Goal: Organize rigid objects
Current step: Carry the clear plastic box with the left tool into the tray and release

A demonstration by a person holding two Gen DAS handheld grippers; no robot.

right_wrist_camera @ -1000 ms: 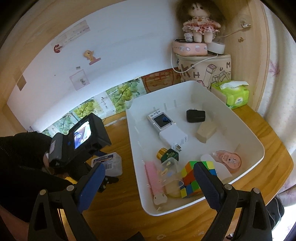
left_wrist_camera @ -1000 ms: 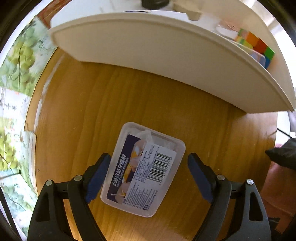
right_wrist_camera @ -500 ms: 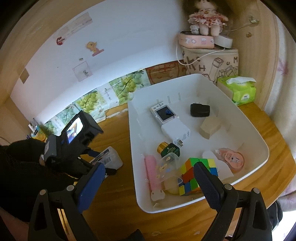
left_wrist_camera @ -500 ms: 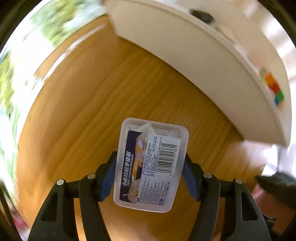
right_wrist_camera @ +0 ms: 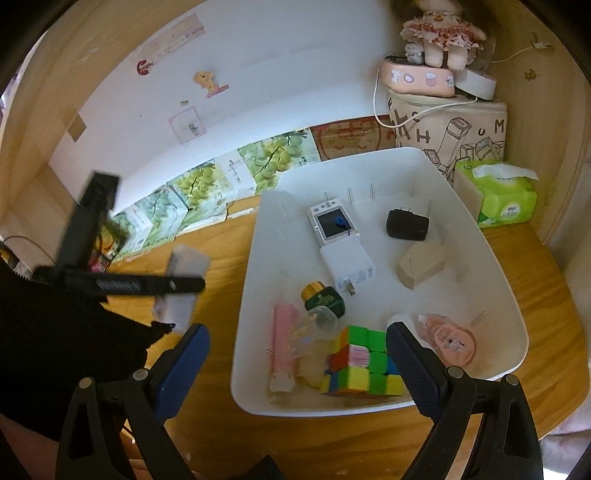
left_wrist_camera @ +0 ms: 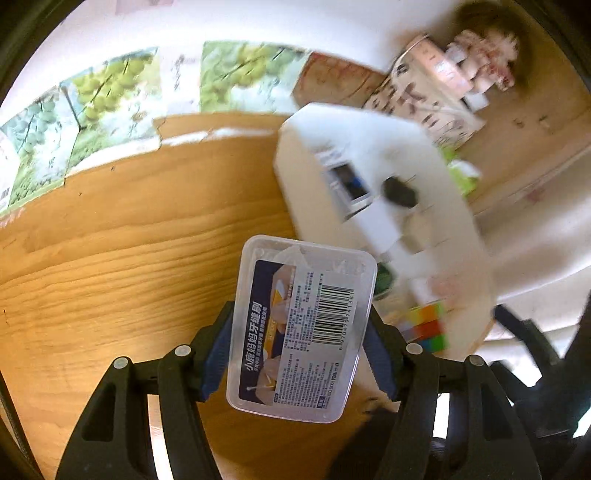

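A clear plastic box (left_wrist_camera: 306, 295) with a dark label and barcode hangs above the wooden desk (left_wrist_camera: 110, 258), held by my left gripper (left_wrist_camera: 299, 332), whose blue pads (left_wrist_camera: 218, 343) press its long sides. From the right wrist view the same box (right_wrist_camera: 183, 284) shows blurred, left of the white bin (right_wrist_camera: 491, 266). My right gripper (right_wrist_camera: 297, 354) stands open over the bin's near edge, nothing between its fingers. The bin holds a colour cube (right_wrist_camera: 360, 367), a black charger (right_wrist_camera: 406, 223), a white adapter (right_wrist_camera: 347, 266), a small screen device (right_wrist_camera: 330, 225) and several other items.
A green tissue pack (right_wrist_camera: 496, 197), a printed bag (right_wrist_camera: 448, 136) and a doll (right_wrist_camera: 441, 29) stand behind the bin at the right. Grape-print cartons (right_wrist_camera: 207, 188) line the back wall. A black sleeve (right_wrist_camera: 55, 339) fills the lower left.
My left gripper closed on the plastic box, lifted it off the desk and rolled, so the bin now lies to its right. The right gripper drifted a little nearer the bin.
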